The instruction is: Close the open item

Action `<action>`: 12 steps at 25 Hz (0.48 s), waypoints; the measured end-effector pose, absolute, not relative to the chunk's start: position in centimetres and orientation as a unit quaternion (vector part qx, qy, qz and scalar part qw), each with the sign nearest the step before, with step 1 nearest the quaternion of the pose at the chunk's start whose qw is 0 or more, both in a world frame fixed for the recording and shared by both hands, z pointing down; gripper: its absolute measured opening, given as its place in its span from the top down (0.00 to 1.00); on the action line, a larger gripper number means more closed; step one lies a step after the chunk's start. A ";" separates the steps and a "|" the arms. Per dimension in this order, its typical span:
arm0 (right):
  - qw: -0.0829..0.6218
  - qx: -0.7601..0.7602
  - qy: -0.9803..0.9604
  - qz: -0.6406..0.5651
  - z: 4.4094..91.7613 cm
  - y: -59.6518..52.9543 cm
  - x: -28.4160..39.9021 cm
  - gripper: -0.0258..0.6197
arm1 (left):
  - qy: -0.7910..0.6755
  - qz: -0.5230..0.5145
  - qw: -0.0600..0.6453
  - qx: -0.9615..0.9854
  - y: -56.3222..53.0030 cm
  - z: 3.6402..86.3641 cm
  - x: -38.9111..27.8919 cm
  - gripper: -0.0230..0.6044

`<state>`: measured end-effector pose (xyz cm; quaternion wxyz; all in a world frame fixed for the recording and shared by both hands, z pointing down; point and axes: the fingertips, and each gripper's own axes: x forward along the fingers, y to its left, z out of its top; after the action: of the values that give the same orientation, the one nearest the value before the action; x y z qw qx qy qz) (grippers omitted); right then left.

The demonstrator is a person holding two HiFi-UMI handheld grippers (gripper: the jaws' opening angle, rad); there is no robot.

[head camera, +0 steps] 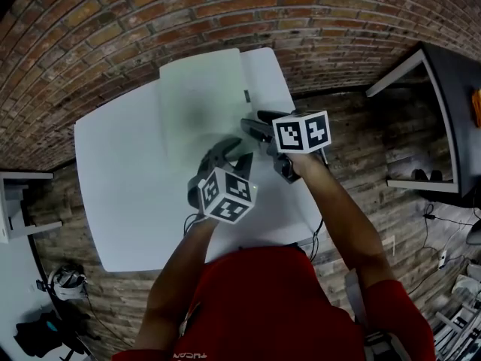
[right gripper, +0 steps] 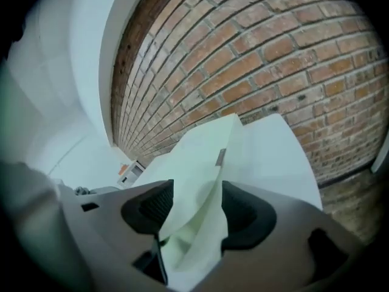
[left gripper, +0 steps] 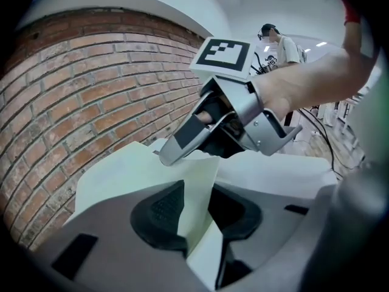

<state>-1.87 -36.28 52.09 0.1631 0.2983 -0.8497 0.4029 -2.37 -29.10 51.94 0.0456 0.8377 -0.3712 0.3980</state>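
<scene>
A pale green folder [head camera: 197, 100] lies on the white table [head camera: 120, 194], its near cover lifted off the surface. In the right gripper view that cover [right gripper: 200, 181] bends between the pads, and my right gripper [right gripper: 194, 215] is shut on it. The left gripper view shows the same cover [left gripper: 197, 193] rising between the jaws of my left gripper [left gripper: 197, 215], against the left pad, with the jaws partly apart. The right gripper [left gripper: 200, 132] meets the cover's top edge just ahead. Seen from the head view, the left gripper [head camera: 225, 153] and right gripper [head camera: 259, 130] sit close together at the folder's near right corner.
A small grey tab [right gripper: 220, 157] sits on the folder's edge. The brick wall [head camera: 225, 13] runs behind the table. A dark shelf unit [head camera: 443, 119] stands to the right, a white stand [head camera: 19, 201] to the left, and a person [left gripper: 276, 41] is far off.
</scene>
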 end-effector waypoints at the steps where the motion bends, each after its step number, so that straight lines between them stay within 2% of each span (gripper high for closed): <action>1: 0.171 0.311 -0.853 0.382 51.9 -37.1 -1.8 0.60 | -0.371 0.398 0.046 0.838 -29.1 51.9 -2.3 0.78; 6: 0.195 0.375 -0.859 0.291 51.3 -41.2 -1.6 0.60 | -0.370 0.398 0.044 0.838 -29.1 52.0 -2.4 0.78; 12: 0.266 0.389 -0.858 0.206 52.6 -43.7 -2.6 0.60 | -0.366 0.400 0.043 0.839 -29.1 52.0 -2.5 0.78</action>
<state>-2.58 -43.69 52.56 0.2657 0.3891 -0.8578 0.2057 -2.46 -29.12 51.99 0.0435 0.8392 -0.3662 0.3998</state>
